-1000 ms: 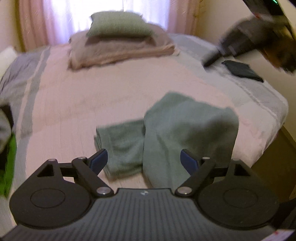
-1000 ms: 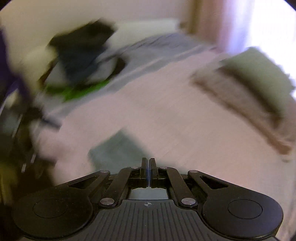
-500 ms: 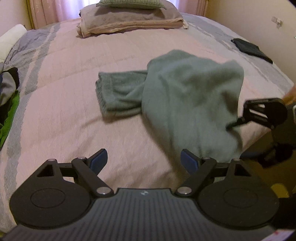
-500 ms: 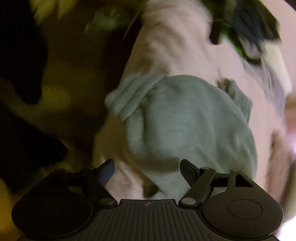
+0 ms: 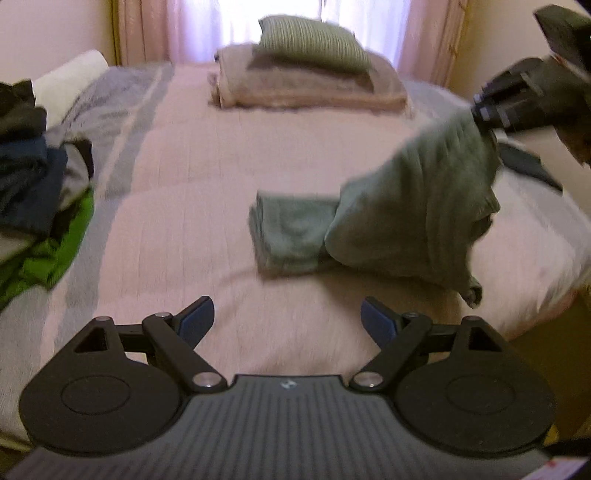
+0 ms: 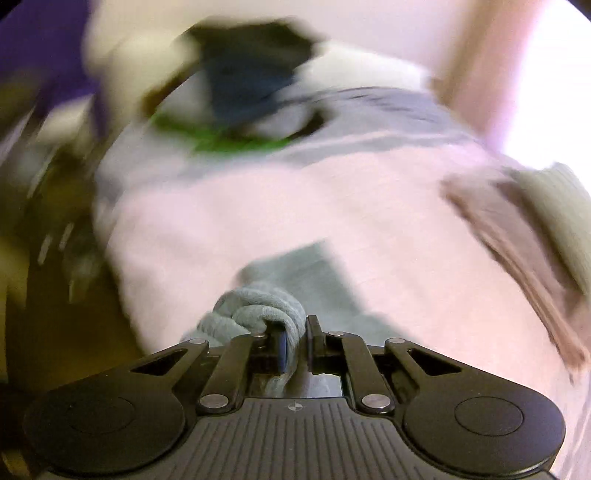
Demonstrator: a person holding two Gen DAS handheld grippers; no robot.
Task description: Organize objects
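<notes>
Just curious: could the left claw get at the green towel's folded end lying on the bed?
Probably yes. The left claw is open, and only bare pink bedspread lies between it and the green towel; the right claw is closing on its other end.

- A bed [image 5: 192, 229] under a pink quilt, with grey bands along its left side.
- At the far end, a green striped cushion [image 5: 314, 44] on a beige pillow [image 5: 306, 88].
- Pink curtains [image 5: 144, 29] at a bright window behind.

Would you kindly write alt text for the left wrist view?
The right gripper lifts a corner of a green towel off a pink bed. The left gripper hovers open in front, empty.
</notes>
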